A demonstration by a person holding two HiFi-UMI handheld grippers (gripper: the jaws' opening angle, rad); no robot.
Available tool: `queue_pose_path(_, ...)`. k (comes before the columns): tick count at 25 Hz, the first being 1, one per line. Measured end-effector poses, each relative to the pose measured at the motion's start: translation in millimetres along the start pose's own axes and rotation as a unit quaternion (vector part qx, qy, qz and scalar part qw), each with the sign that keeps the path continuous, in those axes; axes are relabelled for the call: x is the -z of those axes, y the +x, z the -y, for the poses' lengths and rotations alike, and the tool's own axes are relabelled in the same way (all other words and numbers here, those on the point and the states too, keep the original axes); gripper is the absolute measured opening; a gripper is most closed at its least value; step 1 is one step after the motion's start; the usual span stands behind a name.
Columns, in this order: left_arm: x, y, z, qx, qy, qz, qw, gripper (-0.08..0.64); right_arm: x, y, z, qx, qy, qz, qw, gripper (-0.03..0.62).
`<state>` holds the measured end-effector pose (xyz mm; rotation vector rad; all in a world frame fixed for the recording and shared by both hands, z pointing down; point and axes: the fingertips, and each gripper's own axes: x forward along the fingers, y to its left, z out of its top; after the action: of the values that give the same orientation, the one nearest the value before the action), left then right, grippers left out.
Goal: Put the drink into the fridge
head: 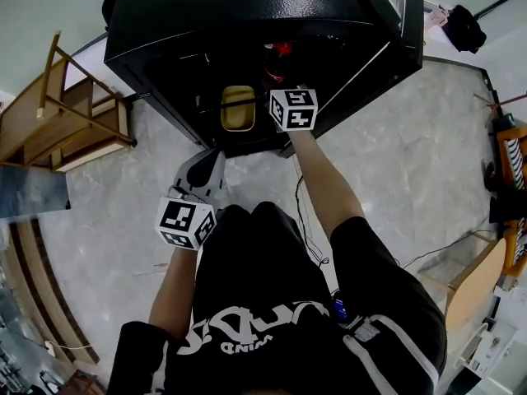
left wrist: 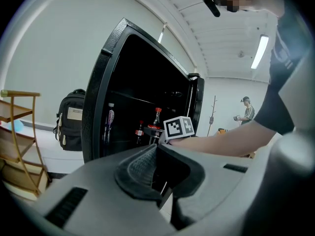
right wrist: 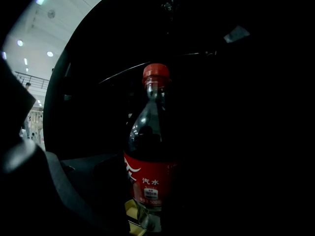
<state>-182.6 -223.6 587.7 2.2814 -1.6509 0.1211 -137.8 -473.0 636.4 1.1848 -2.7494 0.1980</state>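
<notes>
Inside the fridge [head: 247, 23], the cola bottle [right wrist: 150, 181] is upright, cap uppermost.

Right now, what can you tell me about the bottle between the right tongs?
The bottle is clear plastic, holding dark drink, with a red cap and red label. It stands upright inside the dark fridge, between the right tongs; it is too dark to see if they squeeze it.

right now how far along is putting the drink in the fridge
Done: the fridge door stands open and the cola bottle is inside the fridge. In hand: the right gripper looks closed on it; I can't confirm it rests on a shelf. To do: set it down, release, withdraw, shut the door. The left gripper hangs back, shut and empty.
</notes>
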Motion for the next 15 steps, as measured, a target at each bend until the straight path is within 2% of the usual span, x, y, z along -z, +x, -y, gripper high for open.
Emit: queue_pose_path(15,5.2,10.8,-2.7,0.004,-0.013,-0.008,0.9999,0.008,11.0,20.3,6.2,0.001,-0.025,0.012,1.0,0.327)
